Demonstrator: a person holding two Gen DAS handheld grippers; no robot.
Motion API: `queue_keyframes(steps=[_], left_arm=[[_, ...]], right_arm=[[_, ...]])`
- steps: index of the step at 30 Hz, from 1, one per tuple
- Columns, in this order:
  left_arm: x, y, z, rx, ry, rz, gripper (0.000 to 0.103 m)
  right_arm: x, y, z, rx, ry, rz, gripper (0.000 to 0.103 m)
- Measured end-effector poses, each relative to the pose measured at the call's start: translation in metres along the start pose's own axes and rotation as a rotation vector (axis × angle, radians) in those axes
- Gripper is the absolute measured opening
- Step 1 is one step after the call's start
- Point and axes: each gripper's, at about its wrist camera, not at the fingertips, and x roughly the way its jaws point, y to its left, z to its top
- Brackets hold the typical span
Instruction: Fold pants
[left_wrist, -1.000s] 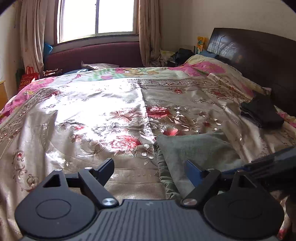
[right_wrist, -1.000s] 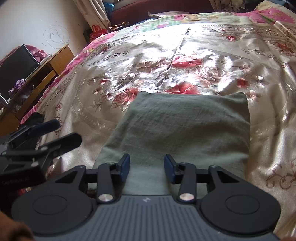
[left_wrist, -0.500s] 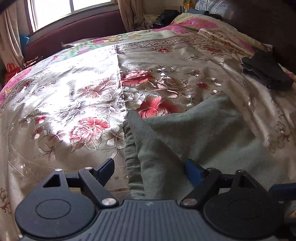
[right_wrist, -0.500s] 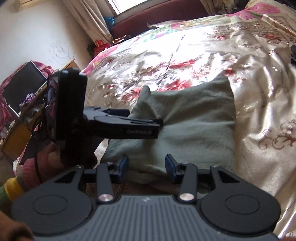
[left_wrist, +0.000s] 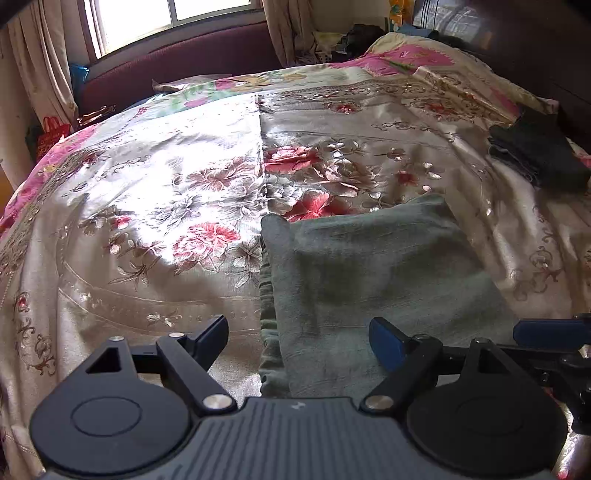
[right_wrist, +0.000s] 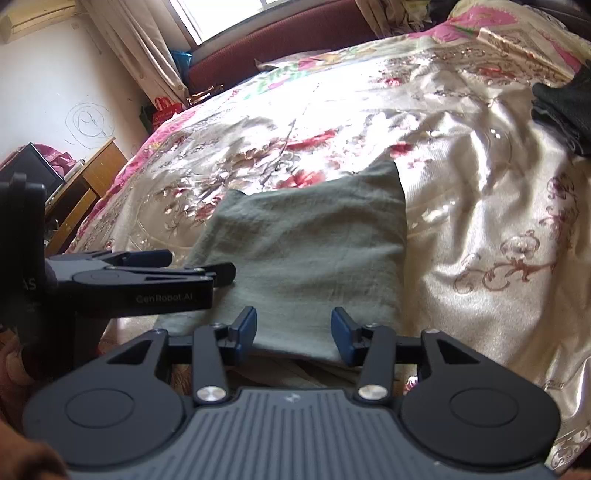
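my right gripper (right_wrist: 293, 334) hangs open over the folded green pants (right_wrist: 310, 254), left gripper (right_wrist: 199, 266) just beside, leftward.

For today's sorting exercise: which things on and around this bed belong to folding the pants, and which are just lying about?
Part of the job:
- green pants, folded on the floral bedspread
- left gripper, open
- right gripper, open

Just lying about:
- dark folded clothes near the headboard
- red bag by the curtain
- wooden desk
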Motion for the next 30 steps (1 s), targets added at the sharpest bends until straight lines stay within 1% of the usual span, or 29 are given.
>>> queue_keyframes(steps=[2,5,7,9,11,14,20,30], left_arm=[[-0.009,0.0,-0.001,-0.016,-0.016,-0.004,0.097],[-0.023,0.003,-0.004,-0.055,-0.045,-0.008,0.097],[-0.031,0.004,-0.006,-0.071,-0.063,0.01,0.097],[-0.036,0.003,-0.008,-0.072,-0.073,0.04,0.103],[-0.04,0.001,-0.01,-0.061,-0.086,0.062,0.103],[-0.043,-0.001,-0.013,-0.064,-0.101,0.071,0.103],[-0.04,-0.008,-0.017,-0.046,-0.092,0.103,0.103],[-0.041,-0.011,-0.021,-0.043,-0.089,0.097,0.103]], right_arm=[[-0.006,0.004,0.004,-0.015,-0.024,-0.012,0.047],[-0.01,0.007,0.006,-0.004,-0.036,-0.015,0.047],[-0.013,0.009,0.004,0.001,-0.044,-0.008,0.047],[-0.016,0.013,0.003,-0.011,-0.051,-0.009,0.047],[-0.018,0.016,0.001,-0.021,-0.055,-0.005,0.047],[-0.019,0.018,0.001,-0.024,-0.059,0.0,0.047],[-0.019,0.02,-0.001,-0.024,-0.06,0.001,0.047],[-0.014,0.017,-0.003,-0.012,-0.046,-0.003,0.047]])
